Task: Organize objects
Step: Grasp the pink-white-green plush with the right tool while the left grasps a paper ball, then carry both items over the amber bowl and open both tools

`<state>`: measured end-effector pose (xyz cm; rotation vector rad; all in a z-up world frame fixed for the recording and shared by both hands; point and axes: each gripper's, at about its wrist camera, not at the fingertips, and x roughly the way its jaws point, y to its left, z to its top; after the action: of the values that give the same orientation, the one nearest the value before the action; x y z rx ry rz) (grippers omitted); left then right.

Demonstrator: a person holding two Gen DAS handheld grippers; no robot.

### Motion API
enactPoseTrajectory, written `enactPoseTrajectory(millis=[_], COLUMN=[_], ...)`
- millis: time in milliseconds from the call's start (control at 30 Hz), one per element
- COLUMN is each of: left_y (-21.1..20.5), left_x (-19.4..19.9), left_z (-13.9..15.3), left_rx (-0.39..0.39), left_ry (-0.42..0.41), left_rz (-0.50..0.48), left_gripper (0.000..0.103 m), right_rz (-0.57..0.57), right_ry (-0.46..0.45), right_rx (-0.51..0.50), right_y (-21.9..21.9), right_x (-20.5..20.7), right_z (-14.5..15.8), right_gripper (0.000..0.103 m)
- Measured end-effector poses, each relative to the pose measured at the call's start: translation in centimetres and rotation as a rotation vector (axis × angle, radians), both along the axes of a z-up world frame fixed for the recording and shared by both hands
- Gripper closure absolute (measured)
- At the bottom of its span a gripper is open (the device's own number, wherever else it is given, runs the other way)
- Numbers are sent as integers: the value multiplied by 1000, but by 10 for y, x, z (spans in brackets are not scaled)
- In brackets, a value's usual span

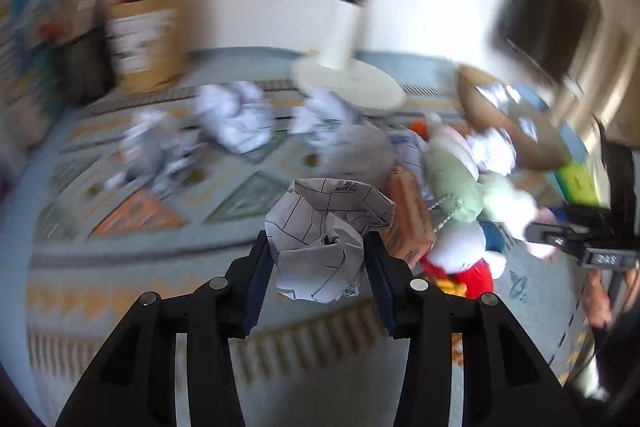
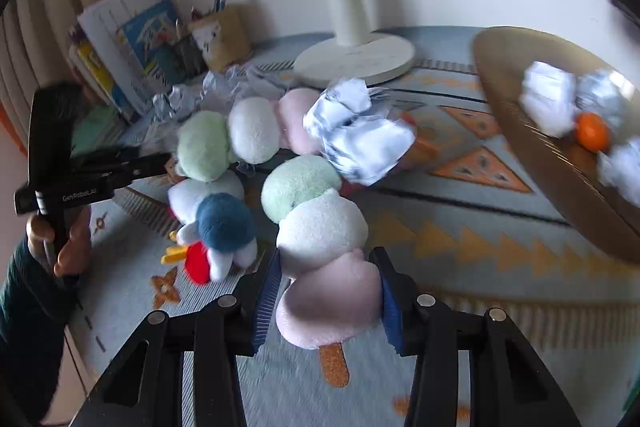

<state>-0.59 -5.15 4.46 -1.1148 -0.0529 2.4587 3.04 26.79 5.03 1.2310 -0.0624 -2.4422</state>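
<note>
- Left tongs (image 1: 320, 259): closed on a paper ball (image 1: 326, 239), 1 blue pad on each flank. The ball sits between the tips, apparently lifted just clear of the rug (image 1: 132, 211). A side grip suits it, since crumpled paper gives and the pads bite into the folds.
- Right tongs (image 2: 328, 295): closed on the pink end of a plush skewer (image 2: 320, 239), pads pressing both sides of the lowest ball. The soft filling dents under them, so the hold looks secure.
- Skewer axis: 3 balls in a row, green, white, pink, with an orange stick (image 2: 334, 363) below the pink. The long axis runs along the tongs' own line, green end pointing away toward the pile, stick end toward the camera. Gripped at 1 end, the far end may droop.
- Wooden bowl (image 2: 532, 131): to the right on the rug, tilted in view, already containing paper balls and an orange ball (image 2: 592, 131). It is probably where the paper goes.
- Remaining clutter: a 2nd skewer (image 2: 248, 131), a doll (image 2: 216, 227) in blue, white and red, and more paper near the lamp base (image 2: 356, 59).
- The left view is blurred beyond the tongs.
</note>
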Motion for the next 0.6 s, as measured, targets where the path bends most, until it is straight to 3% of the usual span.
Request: enactPoseTrajectory(millis=[167,267,333,400,500,600], left_y=[-7,7,17,28,36,42], left_x=[44,53,58,60,59,63], left_z=[9,6,2,-4,-11,-10], left_rx=[33,76,86,62,21,-4], left_ry=[25,24,25,37,22,47], left_rz=[122,150,166,175,166,151], left_gripper=[60,60,60,60,60,60], right_rz=[-156,-264,-263,-250,-185,-161], right_ry=[-1,-136,-199,-160,-145,-83], right_rx=[-85,-146,-162,-137,-71,14], right_y=[36,52,49,45,40,36], right_x=[40,47,48,55,62,68], right_z=[19,5,-9,-7,-7,-8], right_gripper=[59,58,58,56,30,30])
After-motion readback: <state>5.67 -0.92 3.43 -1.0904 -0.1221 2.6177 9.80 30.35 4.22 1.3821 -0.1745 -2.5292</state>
